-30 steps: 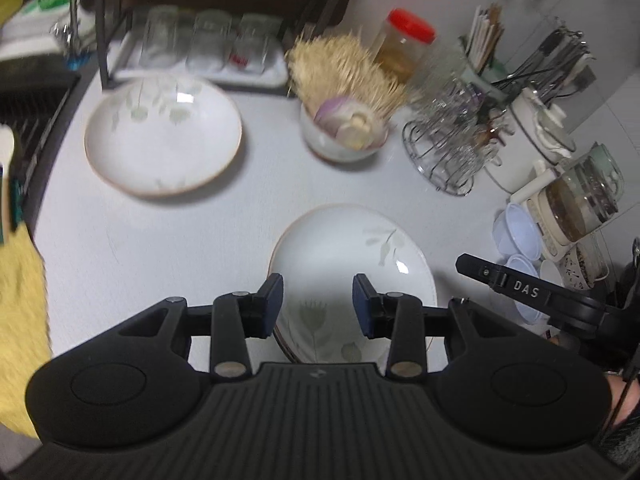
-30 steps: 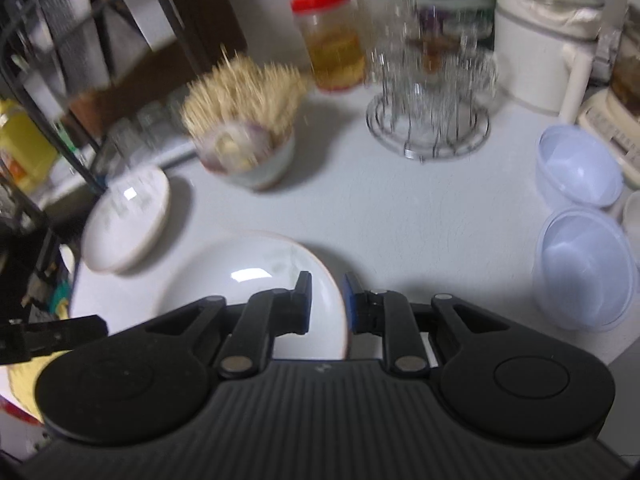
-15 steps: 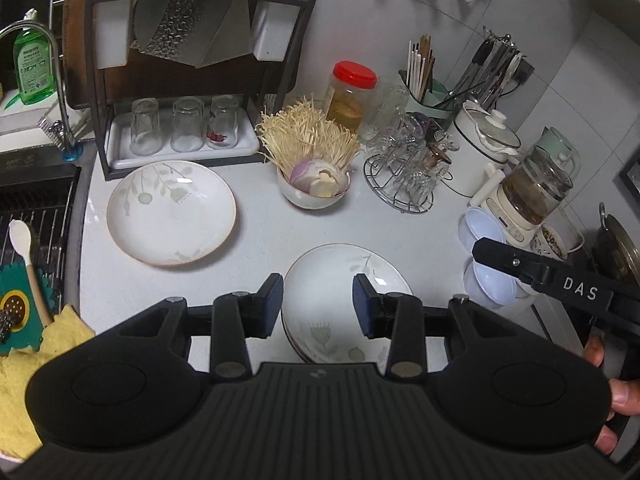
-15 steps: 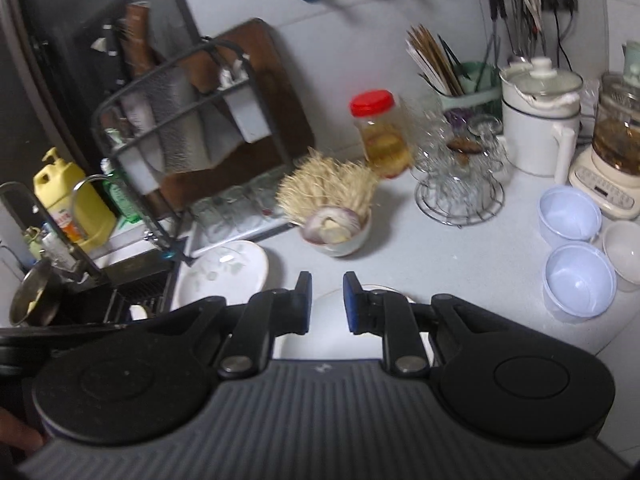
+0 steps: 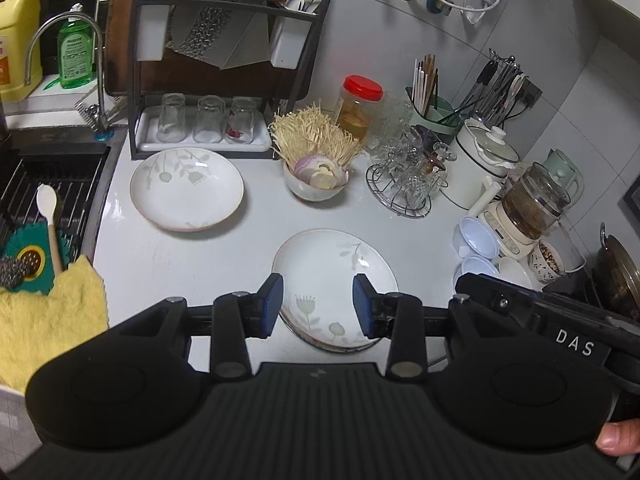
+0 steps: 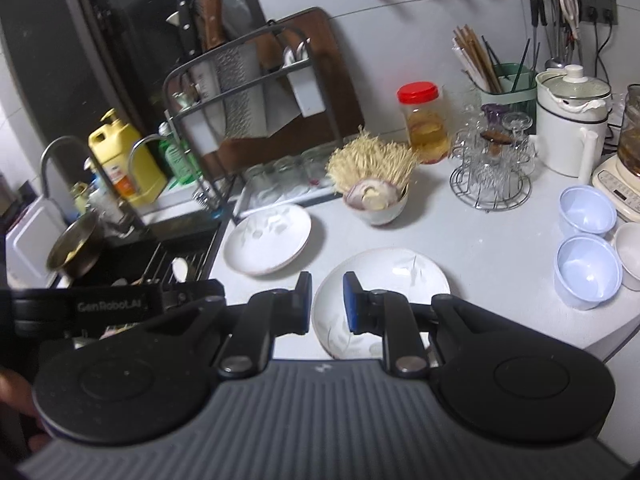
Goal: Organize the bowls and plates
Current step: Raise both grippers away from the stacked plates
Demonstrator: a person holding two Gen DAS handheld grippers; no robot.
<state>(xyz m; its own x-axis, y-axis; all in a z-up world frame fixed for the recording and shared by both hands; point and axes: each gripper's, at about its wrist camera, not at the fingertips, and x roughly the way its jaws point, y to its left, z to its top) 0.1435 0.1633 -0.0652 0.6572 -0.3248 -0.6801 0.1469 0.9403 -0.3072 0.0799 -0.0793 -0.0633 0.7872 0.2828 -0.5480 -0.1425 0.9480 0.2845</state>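
A stack of white leaf-print plates (image 5: 334, 276) sits near the counter's front edge; it also shows in the right wrist view (image 6: 384, 288). A single matching plate (image 5: 186, 188) lies further back left, seen too in the right wrist view (image 6: 267, 238). Two pale blue bowls (image 6: 587, 267) and a white bowl (image 6: 629, 254) stand at the right. My left gripper (image 5: 318, 306) is open and empty, high above the stack. My right gripper (image 6: 327, 303) is open with a narrow gap, empty, also above the stack.
A bowl of enoki mushrooms and onion (image 5: 316, 168), a red-lidded jar (image 5: 358, 106), a wire glass rack (image 5: 404, 178), a white pot (image 5: 482, 162) and a kettle (image 5: 528, 208) line the back and right. A dish rack with glasses (image 5: 204, 120) and the sink (image 5: 44, 192) are left.
Both grippers have risen well away from the counter, so the views now take in the whole worktop. The plates have not moved. Both grippers remain empty.
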